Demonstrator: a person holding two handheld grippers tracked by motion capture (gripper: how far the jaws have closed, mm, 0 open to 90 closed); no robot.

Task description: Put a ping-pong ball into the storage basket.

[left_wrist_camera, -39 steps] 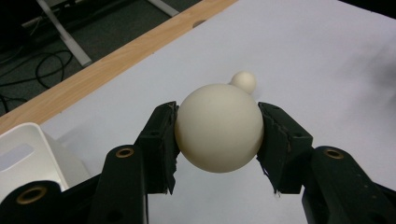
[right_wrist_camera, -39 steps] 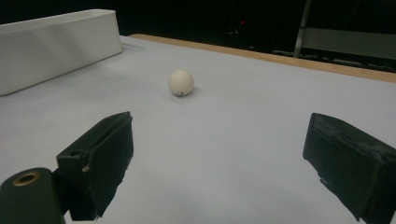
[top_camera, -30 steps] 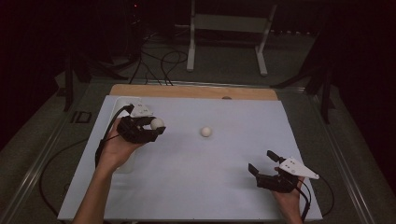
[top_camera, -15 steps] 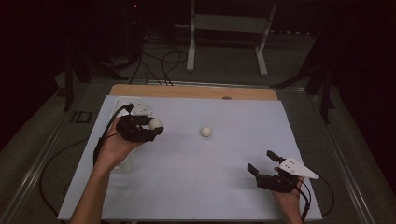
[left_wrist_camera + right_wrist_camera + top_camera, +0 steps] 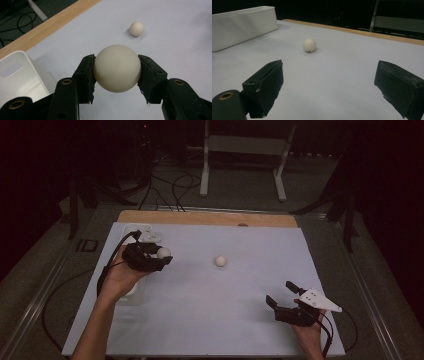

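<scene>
High view: left tool (image 5: 159, 257) clamps a ball (image 5: 163, 252); right tool (image 5: 281, 294) released.

1. The left forearm (image 5: 97, 327) reaches in from the bottom left, bare, angled forward.
2. The left hand (image 5: 120, 277) holds the black two-jaw left gripper (image 5: 161, 255) raised, jaws pointing right, a cable looping from its back.
3. Its jaws are clamped on both sides of a round cream-white ball (image 5: 117, 68).
4. The right hand (image 5: 306, 330) holds the black right gripper (image 5: 280, 292) low at the near right, jaws spread wide and holding nothing.
</scene>
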